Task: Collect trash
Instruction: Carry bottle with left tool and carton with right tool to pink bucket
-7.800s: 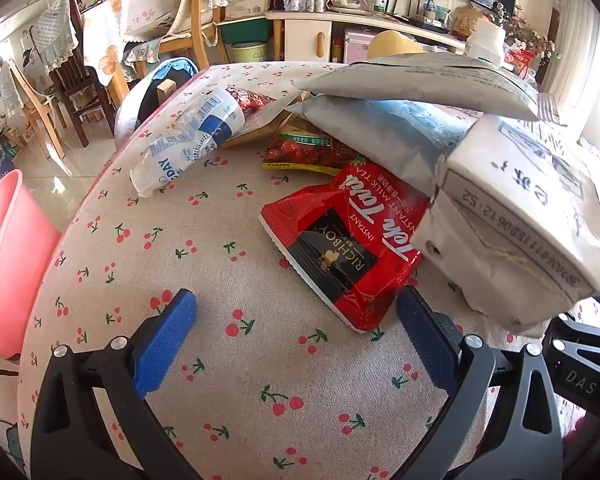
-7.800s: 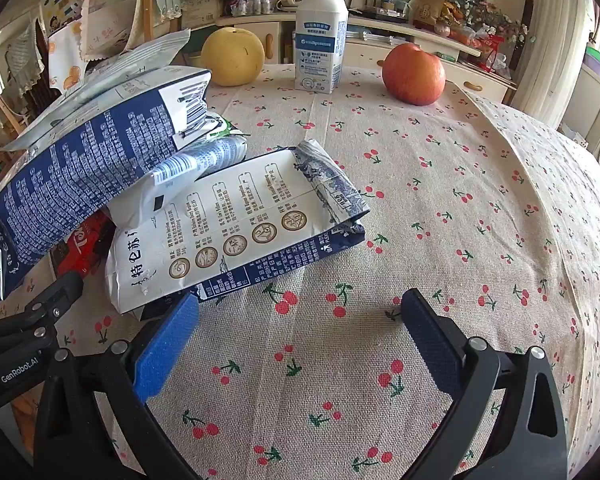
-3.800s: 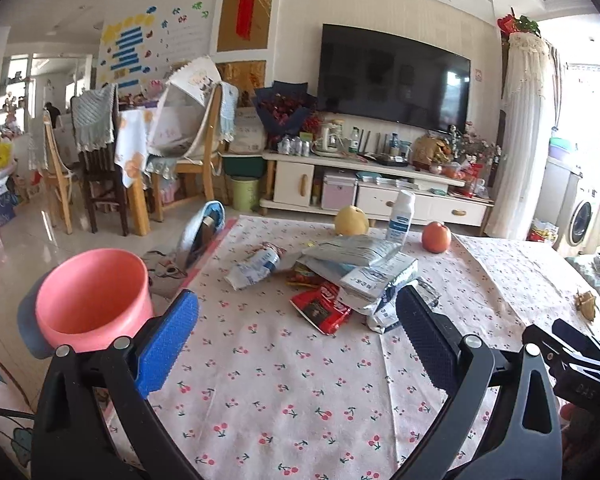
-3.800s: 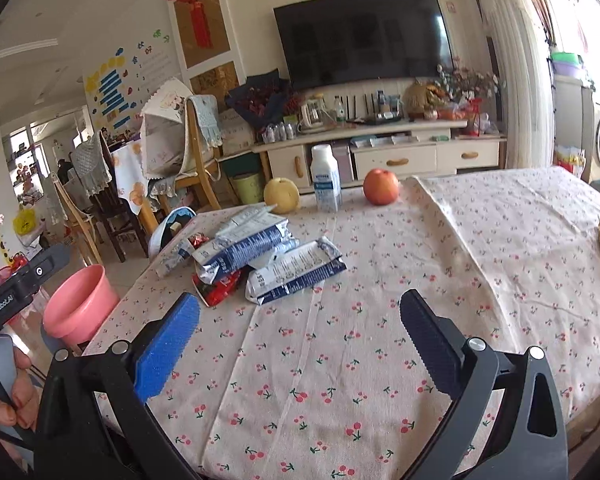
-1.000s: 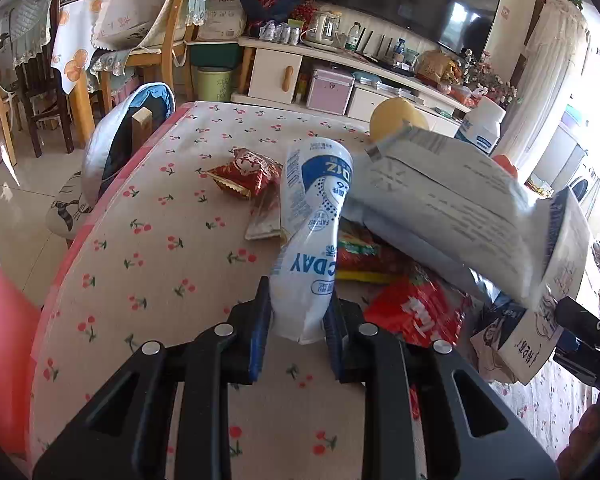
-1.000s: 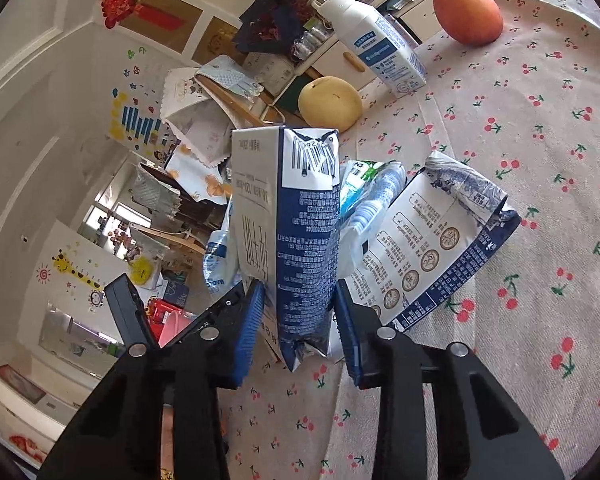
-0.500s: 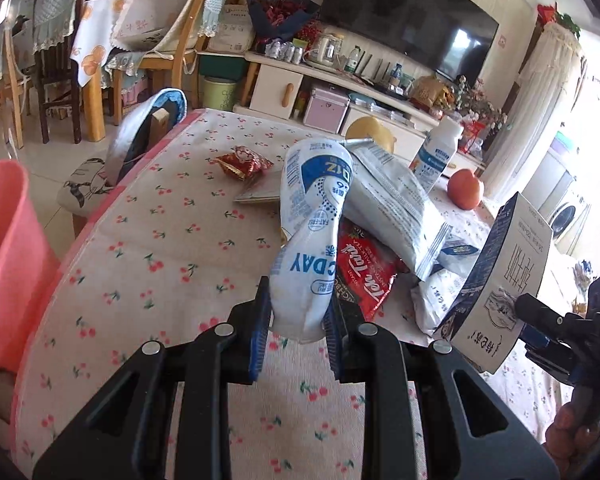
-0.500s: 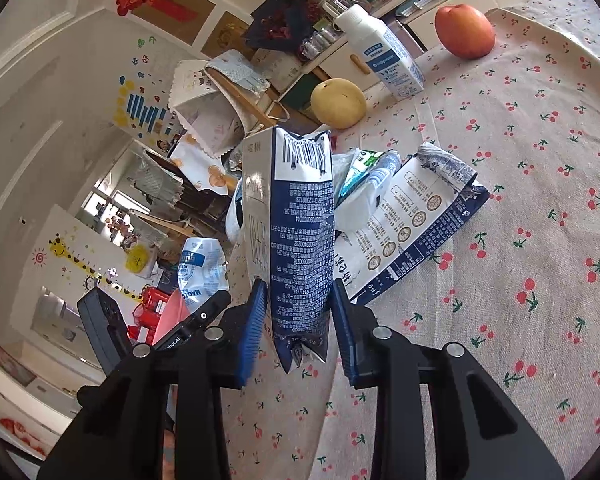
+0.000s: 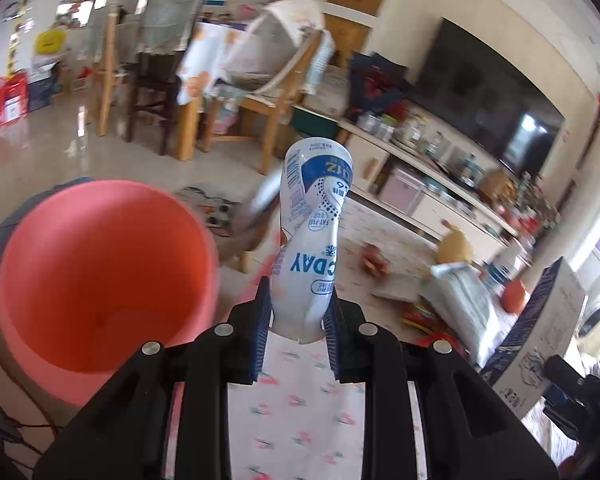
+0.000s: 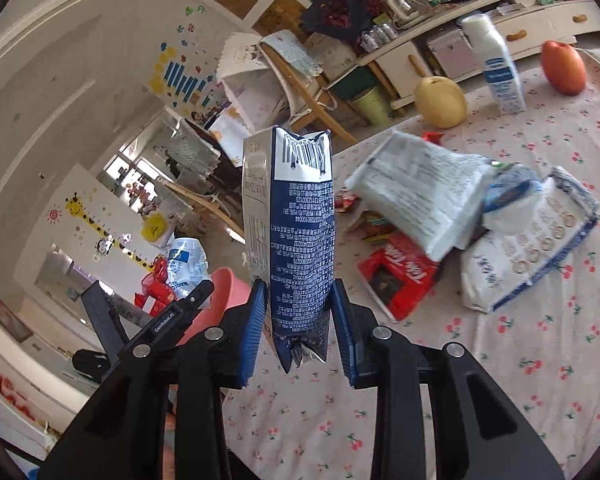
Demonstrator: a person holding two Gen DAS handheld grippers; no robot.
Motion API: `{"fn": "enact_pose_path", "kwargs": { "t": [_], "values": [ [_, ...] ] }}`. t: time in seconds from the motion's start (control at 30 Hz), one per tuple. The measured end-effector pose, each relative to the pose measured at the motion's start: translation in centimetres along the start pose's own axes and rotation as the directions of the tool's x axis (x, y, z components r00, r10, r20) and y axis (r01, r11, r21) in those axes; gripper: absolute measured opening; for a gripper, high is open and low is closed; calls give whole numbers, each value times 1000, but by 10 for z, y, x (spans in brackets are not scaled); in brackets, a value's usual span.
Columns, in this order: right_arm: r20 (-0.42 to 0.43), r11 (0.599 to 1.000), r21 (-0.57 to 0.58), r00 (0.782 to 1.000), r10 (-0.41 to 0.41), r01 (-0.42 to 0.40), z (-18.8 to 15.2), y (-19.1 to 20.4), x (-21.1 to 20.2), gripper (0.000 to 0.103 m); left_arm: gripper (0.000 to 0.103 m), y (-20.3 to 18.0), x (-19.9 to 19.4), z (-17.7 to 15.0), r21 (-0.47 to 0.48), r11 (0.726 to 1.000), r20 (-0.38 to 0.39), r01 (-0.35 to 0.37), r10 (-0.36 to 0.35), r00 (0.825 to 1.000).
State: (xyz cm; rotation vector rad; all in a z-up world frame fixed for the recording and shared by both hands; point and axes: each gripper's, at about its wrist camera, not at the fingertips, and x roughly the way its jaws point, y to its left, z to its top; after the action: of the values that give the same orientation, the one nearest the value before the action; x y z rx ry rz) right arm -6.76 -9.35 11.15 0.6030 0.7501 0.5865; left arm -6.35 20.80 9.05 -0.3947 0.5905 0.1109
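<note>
My left gripper (image 9: 298, 326) is shut on a crushed white and blue plastic bottle (image 9: 312, 240) and holds it in the air just right of the pink bin (image 9: 100, 272). My right gripper (image 10: 298, 328) is shut on a dark blue and white carton (image 10: 296, 236), held upright above the table's left edge. The carton also shows at the right of the left wrist view (image 9: 536, 332). The bottle (image 10: 186, 264) and the bin (image 10: 224, 292) show behind the carton in the right wrist view.
On the cherry-print tablecloth (image 10: 520, 352) lie a red packet (image 10: 400, 276), white and blue bags (image 10: 420, 192) (image 10: 540, 236) and snack wrappers. A pear (image 10: 440, 102), a white bottle (image 10: 496, 66) and an apple (image 10: 562, 66) stand at the far edge. Chairs (image 9: 156, 76) stand on the floor beyond the bin.
My left gripper has swung left with the bottle, away from the table and toward the pink bin. My right gripper has moved left with the carton toward the table's edge.
</note>
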Motion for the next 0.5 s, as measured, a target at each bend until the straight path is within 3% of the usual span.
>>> {"fn": "enact_pose_path", "kwargs": {
  "t": [0.27,0.5],
  "values": [
    [-120,984,-143,989,86,-103,8,101,107,35,26,78,13,23,-153,980,-22,-127,125,992],
    [-225,973,-204,973,59,-106,-1,144,193,35,26,117,20,34,-232,955,-57,-187,178,982]
  ]
}}
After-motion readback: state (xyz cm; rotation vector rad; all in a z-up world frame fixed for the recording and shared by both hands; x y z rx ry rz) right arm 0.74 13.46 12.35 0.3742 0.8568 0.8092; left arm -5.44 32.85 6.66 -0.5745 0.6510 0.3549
